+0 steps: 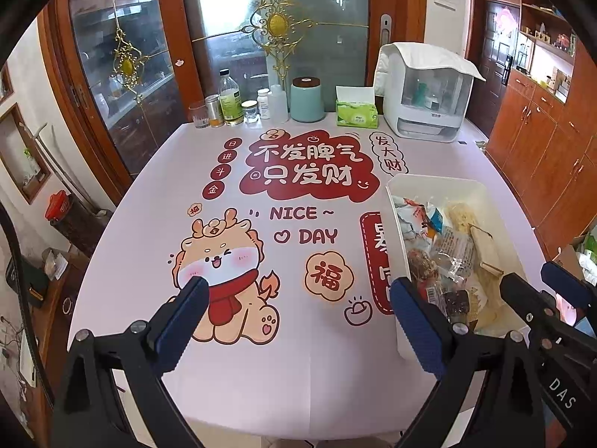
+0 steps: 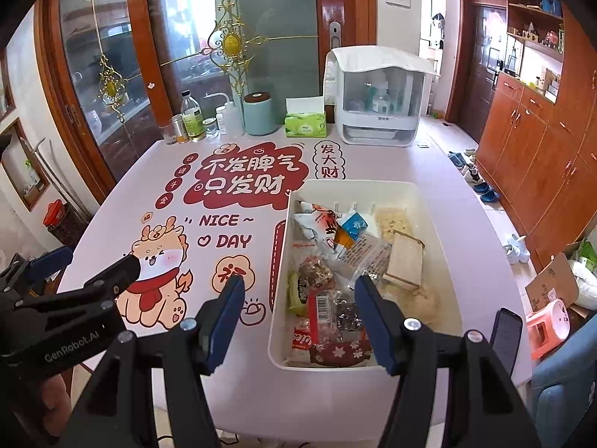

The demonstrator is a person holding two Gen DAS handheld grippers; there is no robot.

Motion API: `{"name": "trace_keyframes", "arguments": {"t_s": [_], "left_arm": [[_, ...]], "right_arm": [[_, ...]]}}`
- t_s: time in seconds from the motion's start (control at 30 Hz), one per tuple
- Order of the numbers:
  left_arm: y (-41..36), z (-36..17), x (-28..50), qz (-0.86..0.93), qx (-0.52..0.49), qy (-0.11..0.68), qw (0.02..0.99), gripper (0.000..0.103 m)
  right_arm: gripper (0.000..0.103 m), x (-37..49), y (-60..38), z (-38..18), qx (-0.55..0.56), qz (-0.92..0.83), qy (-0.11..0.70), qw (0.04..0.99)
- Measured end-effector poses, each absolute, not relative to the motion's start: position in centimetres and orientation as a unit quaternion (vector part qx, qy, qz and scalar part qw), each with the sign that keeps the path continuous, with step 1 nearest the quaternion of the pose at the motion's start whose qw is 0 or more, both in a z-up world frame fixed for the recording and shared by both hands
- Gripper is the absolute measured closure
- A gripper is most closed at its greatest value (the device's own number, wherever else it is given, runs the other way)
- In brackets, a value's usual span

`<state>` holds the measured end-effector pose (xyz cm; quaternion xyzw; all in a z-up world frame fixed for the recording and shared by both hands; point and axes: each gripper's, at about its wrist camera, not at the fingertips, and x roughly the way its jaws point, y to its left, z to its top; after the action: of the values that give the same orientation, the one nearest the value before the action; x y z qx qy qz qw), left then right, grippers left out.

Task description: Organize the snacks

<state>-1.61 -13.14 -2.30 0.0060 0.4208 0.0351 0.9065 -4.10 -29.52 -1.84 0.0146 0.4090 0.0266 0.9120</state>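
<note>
Tablecloth (image 2: pixel 238 380) reads "NICE DAY"; left gripper (image 2: pixel 56 257) apparently marked "GenRobot.AI".

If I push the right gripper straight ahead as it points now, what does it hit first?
Most likely the snack packets in the white bin: the open right gripper points down into its near end. Depth is unclear; its left finger could meet the bin's near-left wall first.

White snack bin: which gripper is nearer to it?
Right. The right gripper hangs open over the white snack bin's near end, above the wrappers. The left gripper is open beside it, over the printed tablecloth.
</note>
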Motion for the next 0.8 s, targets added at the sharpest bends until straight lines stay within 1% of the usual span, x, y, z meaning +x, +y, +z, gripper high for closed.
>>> {"name": "trace_keyframes", "arguments": {"t_s": [0.8], "left_arm": [[-13.03, -2.01, -1.45, 0.016, 0.021, 0.419, 0.908, 0.006]], "right_arm": [[0.041, -4.39, -29.2, -1.7, 0.019, 0.019, 0.409, 0.912]]}}
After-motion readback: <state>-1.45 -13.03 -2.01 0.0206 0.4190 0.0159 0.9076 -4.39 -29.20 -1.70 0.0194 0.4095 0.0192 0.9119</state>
